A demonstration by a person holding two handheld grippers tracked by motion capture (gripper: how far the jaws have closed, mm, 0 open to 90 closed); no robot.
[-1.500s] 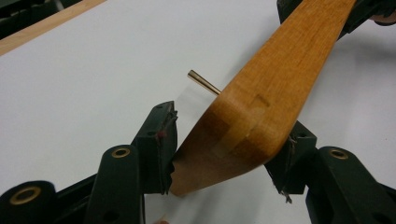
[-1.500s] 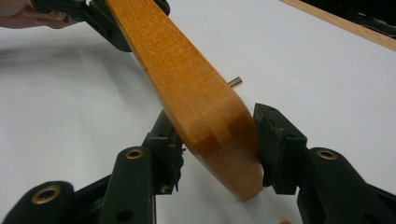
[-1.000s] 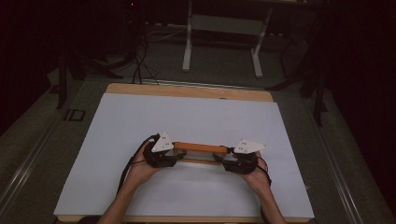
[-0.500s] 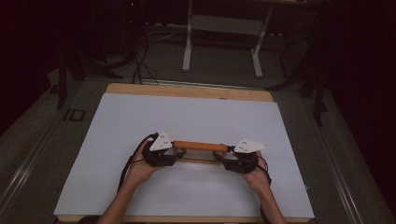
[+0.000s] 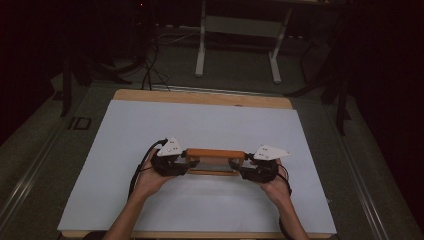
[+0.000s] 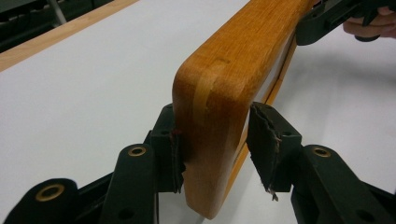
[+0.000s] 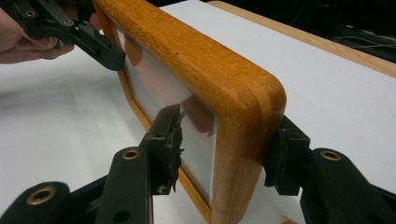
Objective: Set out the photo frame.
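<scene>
High view shows your left hand point(image 5: 150, 177) low over the white table point(image 5: 210, 125), knuckles outward, pointing the left gripper point(image 5: 176, 164) inward at one end of the wooden frame point(image 5: 215, 160). Its jaws have just been closing; one pad touches the rounded, grainy oak edge, the other stands off with a gap. The frame stands on edge at the table's middle, glass pane glossy. Your right hand point(image 5: 274, 186) mirrors this, the right gripper point(image 5: 250, 172) clamped on the frame's other end.

The wooden frame point(image 7: 205, 79) is held upright at its near end by the right tool point(image 7: 224, 154); its far end is gripped by the left tool point(image 7: 100, 44) above the white surface point(image 7: 336, 93).
</scene>
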